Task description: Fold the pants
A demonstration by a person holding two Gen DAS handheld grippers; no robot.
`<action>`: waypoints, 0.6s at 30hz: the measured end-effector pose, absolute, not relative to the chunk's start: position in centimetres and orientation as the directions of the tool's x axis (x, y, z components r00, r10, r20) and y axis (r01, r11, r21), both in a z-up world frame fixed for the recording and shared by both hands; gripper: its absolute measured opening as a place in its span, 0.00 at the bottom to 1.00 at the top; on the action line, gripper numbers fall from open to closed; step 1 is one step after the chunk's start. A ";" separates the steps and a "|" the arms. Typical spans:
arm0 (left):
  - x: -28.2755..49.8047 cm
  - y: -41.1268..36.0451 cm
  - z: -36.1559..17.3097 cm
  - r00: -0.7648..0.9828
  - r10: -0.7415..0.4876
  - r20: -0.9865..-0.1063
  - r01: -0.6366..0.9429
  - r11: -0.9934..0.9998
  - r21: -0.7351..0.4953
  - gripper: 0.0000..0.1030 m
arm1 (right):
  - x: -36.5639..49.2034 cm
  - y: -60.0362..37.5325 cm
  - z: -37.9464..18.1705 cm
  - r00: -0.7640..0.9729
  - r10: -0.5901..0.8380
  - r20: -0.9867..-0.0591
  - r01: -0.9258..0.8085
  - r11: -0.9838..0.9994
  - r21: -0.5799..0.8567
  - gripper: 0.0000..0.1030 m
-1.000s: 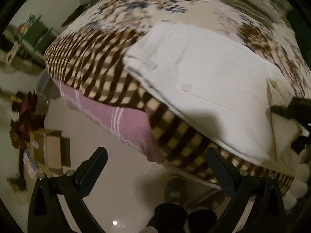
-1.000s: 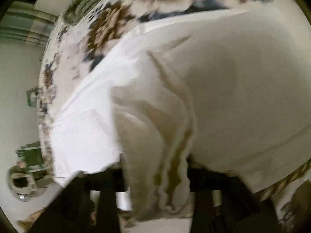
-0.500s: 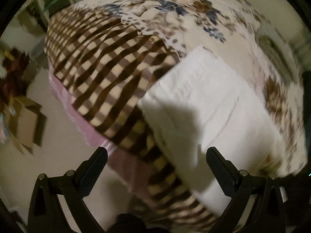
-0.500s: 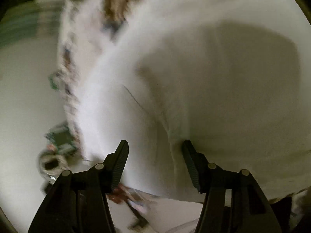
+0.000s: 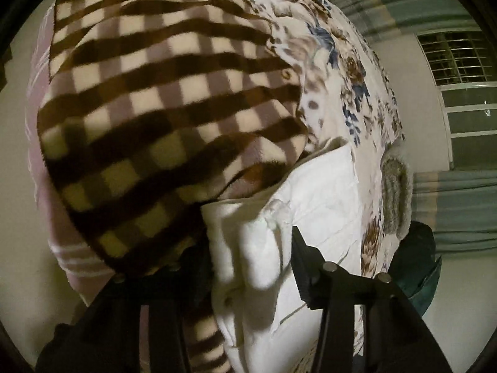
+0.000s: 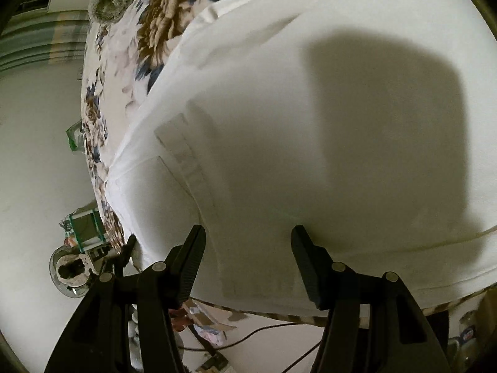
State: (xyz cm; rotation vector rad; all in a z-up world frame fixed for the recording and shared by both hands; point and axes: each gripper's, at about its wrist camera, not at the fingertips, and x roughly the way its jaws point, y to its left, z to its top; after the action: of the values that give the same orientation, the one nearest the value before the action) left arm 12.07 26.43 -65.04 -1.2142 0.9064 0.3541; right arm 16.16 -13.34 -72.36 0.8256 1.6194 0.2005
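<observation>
White pants (image 6: 310, 124): lying flat on floral bedspread (image 6: 124, 62), beside checked blanket (image 5: 155, 108). Left gripper (image 5: 248, 258): clamped on a bunched fold of the pants. Right gripper (image 6: 248, 258): jaws apart, over the pants' near edge.

No text, label, brand, number or sign can be read in either wrist view; the small packages near the floor are too blurred to make out.

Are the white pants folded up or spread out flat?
Folded, at least partly. By the left gripper the pants show stacked layers with thick edges. The right gripper hangs open above their smooth top.
</observation>
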 end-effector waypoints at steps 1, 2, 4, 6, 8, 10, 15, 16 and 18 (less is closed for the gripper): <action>12.1 26.1 -64.4 0.615 -0.195 -0.764 -0.669 0.384 -0.636 0.25 | 16.6 -12.8 -72.5 0.000 0.606 -0.795 0.392 0.732 0.557 0.59; 12.4 25.6 -63.4 0.609 -0.171 -0.774 -0.656 0.439 -0.613 0.22 | 16.6 -12.8 -72.5 -0.001 0.604 -0.797 0.385 0.736 0.557 0.59; 12.4 24.4 -60.9 0.617 -0.119 -0.778 -0.625 0.526 -0.577 0.19 | 16.9 -11.9 -72.4 0.000 0.595 -0.804 0.373 0.746 0.552 0.59; 12.0 23.4 -58.5 0.636 -0.089 -0.766 -0.596 0.574 -0.562 0.19 | 17.0 -11.8 -71.9 0.004 0.576 -0.818 0.350 0.765 0.540 0.59; 11.8 22.0 -55.9 0.657 -0.067 -0.751 -0.558 0.627 -0.544 0.19 | 17.3 -11.3 -71.1 0.012 0.524 -0.852 0.317 0.806 0.500 0.59; 11.9 20.7 -54.1 0.661 -0.045 -0.749 -0.532 0.675 -0.511 0.19 | 17.3 -11.0 -70.1 -0.003 0.405 -0.914 0.262 0.883 0.390 0.60; 11.8 16.5 -49.3 0.691 -0.010 -0.723 -0.437 0.790 -0.429 0.18 | 17.1 -11.2 -68.7 -0.017 0.163 -0.986 0.171 0.972 0.158 0.75; 11.7 15.6 -48.6 0.695 -0.004 -0.719 -0.424 0.805 -0.414 0.18 | 17.0 -11.4 -68.4 -0.008 0.128 -0.992 0.150 0.981 0.125 0.83; 11.7 13.2 -47.0 0.706 0.002 -0.708 -0.386 0.839 -0.383 0.18 | 16.7 -12.2 -67.9 0.014 0.096 -0.995 0.122 0.988 0.097 0.91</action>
State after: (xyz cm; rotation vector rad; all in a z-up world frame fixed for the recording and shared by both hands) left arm 11.67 13.22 -47.01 -0.5437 0.7642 0.2278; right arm 16.74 -12.17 -67.88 0.1723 1.5596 -0.0202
